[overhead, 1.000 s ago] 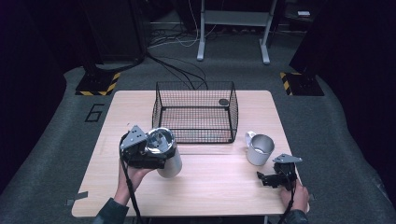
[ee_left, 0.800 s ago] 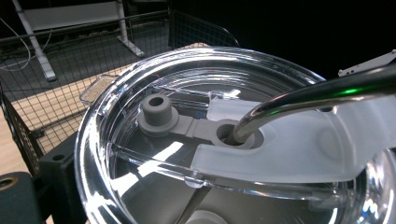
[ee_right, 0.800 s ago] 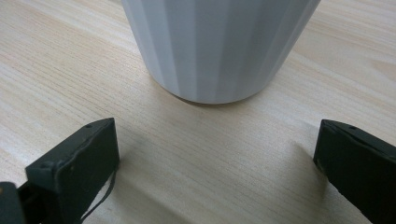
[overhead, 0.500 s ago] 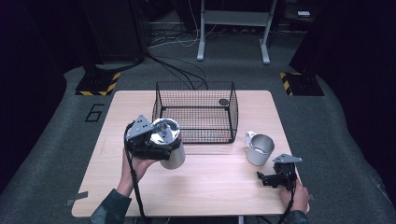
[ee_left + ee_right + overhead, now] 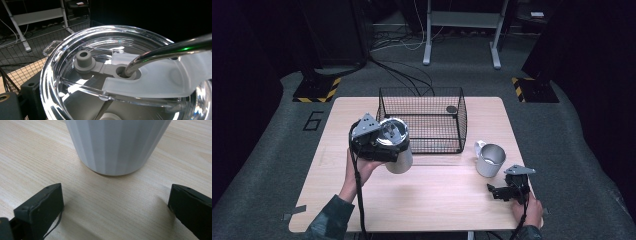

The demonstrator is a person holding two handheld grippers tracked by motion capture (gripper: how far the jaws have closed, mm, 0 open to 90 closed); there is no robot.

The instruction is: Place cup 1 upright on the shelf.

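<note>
Tumblers: one steel tumbler [image 5: 398, 150] with a clear lid [image 5: 105, 72], left of the middle of the high view, at the lower left corner of the basket.
Straws: one metal straw [image 5: 170, 48] goes down through a hole in the lid, seen in the left gripper view.
Lid plug: one grey rubber plug [image 5: 84, 58] sits on the lid, just left of the straw hole.
Mugs: one shiny metal mug [image 5: 488, 158] with a handle, right of the middle of the high view, standing on the table.
Baskets: one black wire basket [image 5: 422, 119] at the middle top of the table, with one small dark round thing [image 5: 451, 109] inside at its upper right.
Tables: one light wood table [image 5: 432, 200].
Grippers: two, one in each hand.
Left gripper [image 5: 377, 142]: it is tight against the tumbler's top, which is up off the table and tilted. Its jaws are hidden, so I cannot tell if they are shut.
Right gripper [image 5: 497, 190]: low at the lower right of the high view, near the table's front edge. Its jaws are spread wide with nothing between them.
Mug and right jaws: in the right gripper view the mug [image 5: 117, 145] stands just ahead of the two jaw tips, centred between them, not touching.
</note>
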